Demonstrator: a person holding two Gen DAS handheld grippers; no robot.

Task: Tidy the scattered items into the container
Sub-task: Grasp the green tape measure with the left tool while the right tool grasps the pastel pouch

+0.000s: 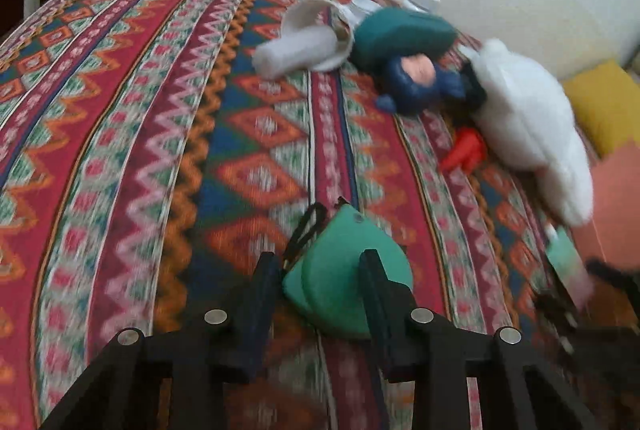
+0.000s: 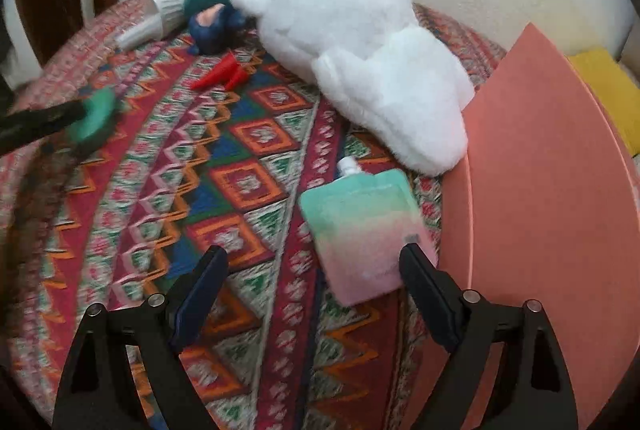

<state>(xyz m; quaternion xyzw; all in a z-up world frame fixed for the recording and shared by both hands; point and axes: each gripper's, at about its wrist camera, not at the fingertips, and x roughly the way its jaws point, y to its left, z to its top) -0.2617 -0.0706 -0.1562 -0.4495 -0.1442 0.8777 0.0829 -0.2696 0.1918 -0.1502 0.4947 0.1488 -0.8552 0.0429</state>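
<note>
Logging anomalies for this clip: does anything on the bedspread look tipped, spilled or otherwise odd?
Yes: the white paper cup lies tipped on its side near the wall, a white tube sticking out of its mouth. No liquid spill shows. The rest is plain clutter.

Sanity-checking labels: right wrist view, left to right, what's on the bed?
Green pouch in the left gripper → red toy → white plush → pink container → yellow cushion.

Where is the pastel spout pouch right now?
In the right wrist view the spout pouch lies flat on the patterned bedspread, between the white plush and the pink container.
</note>
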